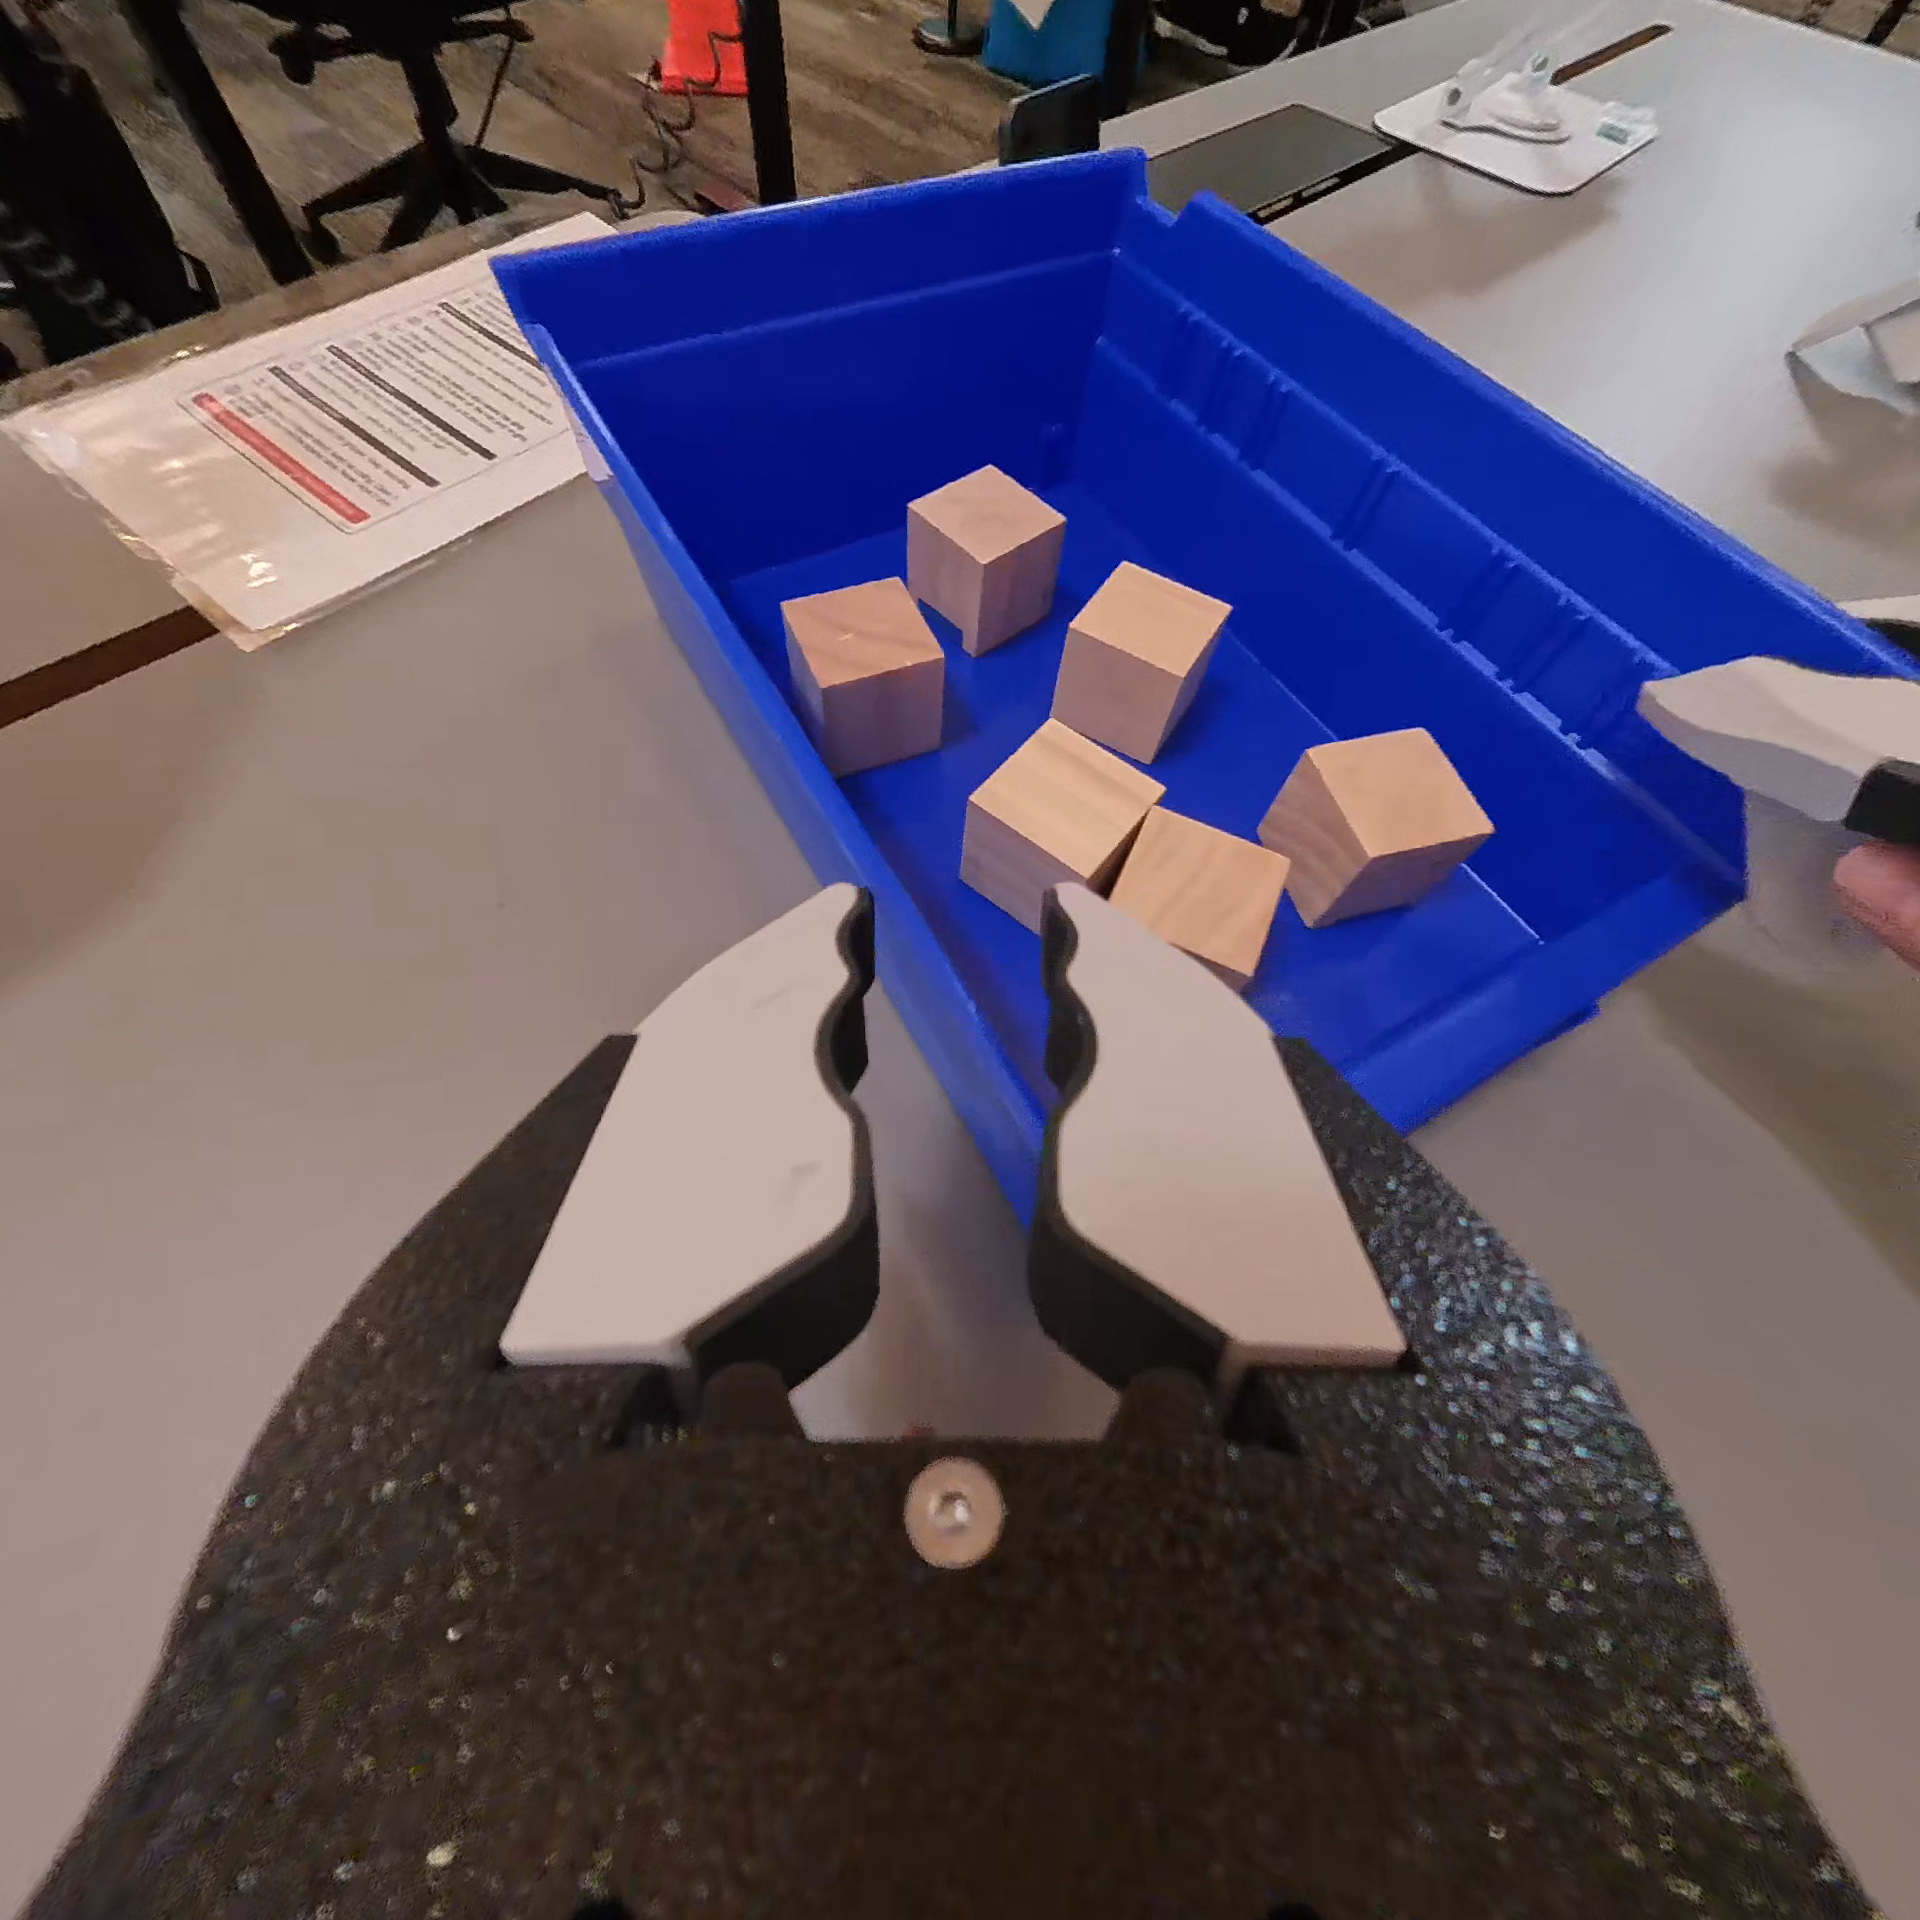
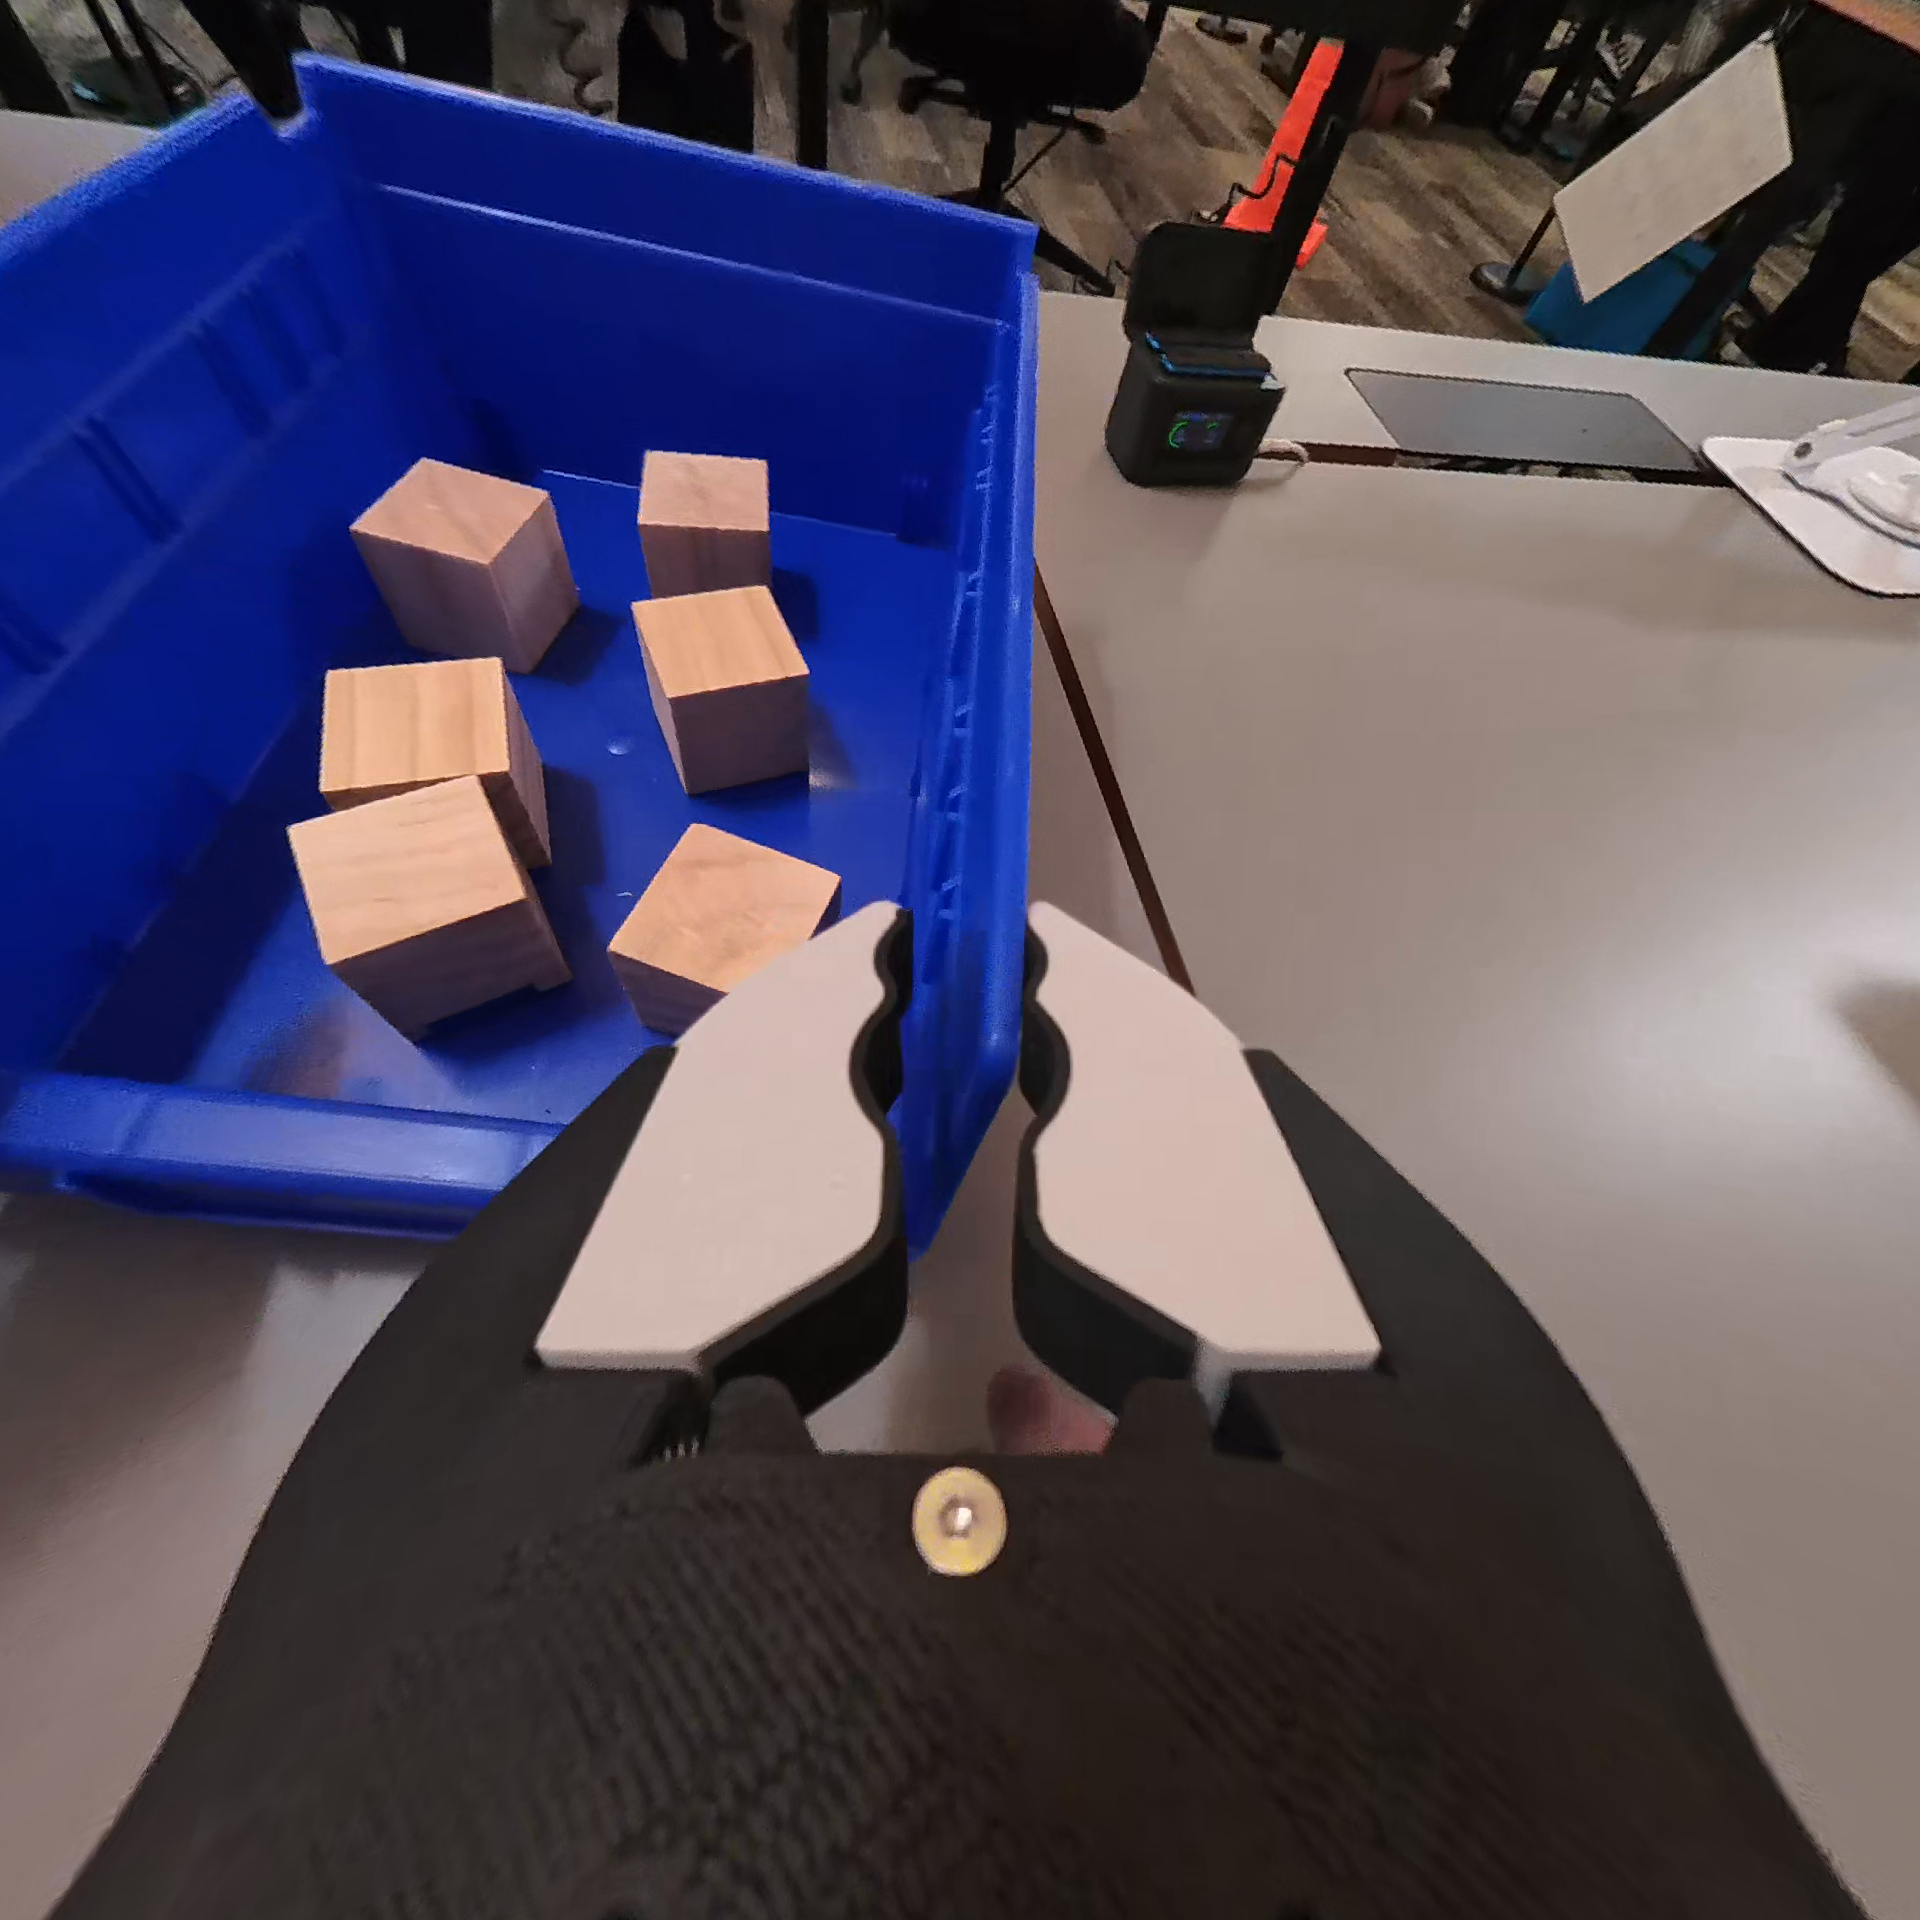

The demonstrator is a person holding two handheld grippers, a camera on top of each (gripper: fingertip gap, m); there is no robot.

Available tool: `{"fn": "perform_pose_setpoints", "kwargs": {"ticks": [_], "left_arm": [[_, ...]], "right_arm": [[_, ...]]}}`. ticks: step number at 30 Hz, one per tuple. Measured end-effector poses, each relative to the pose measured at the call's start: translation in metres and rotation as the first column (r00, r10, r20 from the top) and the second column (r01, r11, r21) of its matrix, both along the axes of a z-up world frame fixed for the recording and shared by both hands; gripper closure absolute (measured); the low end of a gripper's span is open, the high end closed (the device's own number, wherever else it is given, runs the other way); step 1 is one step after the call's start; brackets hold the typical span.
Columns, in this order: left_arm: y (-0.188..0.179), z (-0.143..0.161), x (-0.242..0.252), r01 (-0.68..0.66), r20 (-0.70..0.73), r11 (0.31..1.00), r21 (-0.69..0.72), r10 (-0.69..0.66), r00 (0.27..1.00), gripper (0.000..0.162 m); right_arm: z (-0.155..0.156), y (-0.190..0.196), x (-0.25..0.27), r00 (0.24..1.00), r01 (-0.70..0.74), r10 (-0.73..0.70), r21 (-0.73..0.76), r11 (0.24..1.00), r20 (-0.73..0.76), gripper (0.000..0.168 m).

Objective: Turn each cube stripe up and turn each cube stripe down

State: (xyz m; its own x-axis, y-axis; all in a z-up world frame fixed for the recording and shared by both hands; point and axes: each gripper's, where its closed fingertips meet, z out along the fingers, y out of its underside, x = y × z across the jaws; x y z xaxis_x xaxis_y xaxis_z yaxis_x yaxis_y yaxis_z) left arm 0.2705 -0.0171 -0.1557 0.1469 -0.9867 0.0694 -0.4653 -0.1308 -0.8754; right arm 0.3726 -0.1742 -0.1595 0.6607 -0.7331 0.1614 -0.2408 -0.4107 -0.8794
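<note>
Left gripper (image 1: pixel 956 904) hangs over the near-left wall of the blue bin (image 1: pixel 831 312), fingers parted with nothing between them, so it looks lined up to dip in rather than committed to anything. Over on the other side, the right gripper (image 2: pixel 966 920) sits astride the bin's right wall, one finger inside the rim line and one outside as the camera sees it, with a gap between them and empty too; whether it touches the plastic I cannot tell.

Six wooden cubes lie loose on the bin floor. Two of them are pressed together near the front: a cube with visible grain lines (image 2: pixel 421 732) and the front-left cube (image 2: pixel 416 899) leaning against it, a small notch showing at its bottom edge. A far cube (image 1: pixel 982 551) shows a similar notch at its base. No stripe shows clearly on any upward face from here, so which way each one faces is hard to call.

The front-right cube (image 2: pixel 722 920) sits just beside the right gripper's fingertips, the likeliest first pick. My read: nothing has been turned yet, and both tools are flanking the bin so either can reach in.

Beyond, on the grey table (image 2: pixel 1455 831), a small black charger case (image 2: pixel 1195 405) and a laminated sheet (image 1: pixel 343 436) stay well clear.
</note>
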Motion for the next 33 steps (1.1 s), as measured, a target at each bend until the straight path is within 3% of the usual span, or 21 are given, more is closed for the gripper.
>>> {"fn": "perform_pose_setpoints", "kwargs": {"ticks": [6, 16, 25, 33], "left_arm": [[0.012, -0.001, -0.003, -0.069, -0.018, 0.997, -0.035, 0.068, 0.998, 0.146], [0.032, -0.002, -0.046, -0.094, -0.054, 0.995, -0.031, 0.092, 0.994, 0.155], [0.057, -0.002, -0.152, -0.082, -0.053, 0.996, -0.028, 0.08, 0.995, 0.155], [0.103, -0.002, -0.279, -0.198, -0.038, 0.98, -0.018, 0.197, 0.98, 0.154]], "right_arm": [[-0.001, 0.005, -0.006, 0.997, -0.041, 0.044, 0.047, 0.998, -0.068, 0.165], [-0.003, 0.016, -0.058, 0.998, -0.048, 0.046, -0.037, 0.998, -0.043, 0.164], [-0.001, 0.042, -0.167, 0.985, -0.168, 0.169, -0.016, 0.986, 0.021, 0.159], [-0.001, 0.101, -0.277, 0.918, -0.393, 0.394, -0.013, 0.919, 0.051, 0.155]]}}
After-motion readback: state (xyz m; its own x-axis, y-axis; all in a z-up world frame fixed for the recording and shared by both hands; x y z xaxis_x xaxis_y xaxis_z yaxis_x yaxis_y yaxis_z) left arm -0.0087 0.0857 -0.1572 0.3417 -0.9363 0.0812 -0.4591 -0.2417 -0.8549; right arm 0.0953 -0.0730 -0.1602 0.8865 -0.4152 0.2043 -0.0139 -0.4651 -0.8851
